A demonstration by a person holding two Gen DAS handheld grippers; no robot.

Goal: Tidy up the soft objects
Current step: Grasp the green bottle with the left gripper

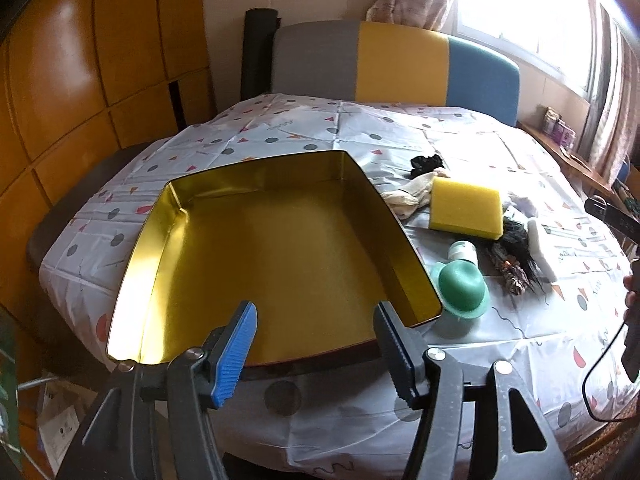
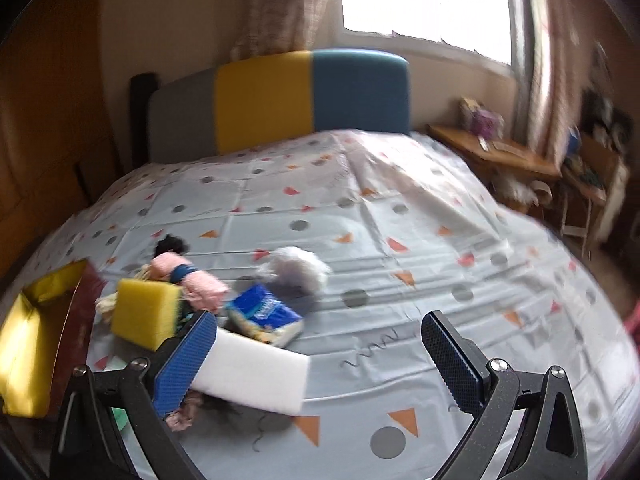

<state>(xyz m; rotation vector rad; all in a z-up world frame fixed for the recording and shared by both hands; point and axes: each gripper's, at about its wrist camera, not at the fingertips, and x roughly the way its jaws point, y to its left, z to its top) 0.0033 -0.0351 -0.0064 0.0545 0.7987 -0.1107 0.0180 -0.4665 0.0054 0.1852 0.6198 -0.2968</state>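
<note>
An open gold-lined tin box (image 1: 280,248) lies on the patterned tablecloth, empty inside; it also shows in the right wrist view (image 2: 36,320). My left gripper (image 1: 316,344) is open and empty at the box's near edge. Right of the box lie a yellow sponge (image 1: 466,208), a white foam block (image 1: 540,248), a green silicone piece (image 1: 460,284), a cream cloth (image 1: 408,196) and black hair pieces (image 1: 516,240). My right gripper (image 2: 320,360) is open and empty just above the white foam block (image 2: 252,376), near the yellow sponge (image 2: 144,312), a pink cloth roll (image 2: 192,280), a blue tissue pack (image 2: 264,312) and a white fluffy ball (image 2: 298,268).
A chair with a grey, yellow and blue back (image 1: 396,64) stands at the table's far side. A wooden side table (image 2: 496,152) with small items stands at the right by the window. A black cable (image 1: 600,380) hangs at the right edge. Wooden cabinets (image 1: 80,80) line the left.
</note>
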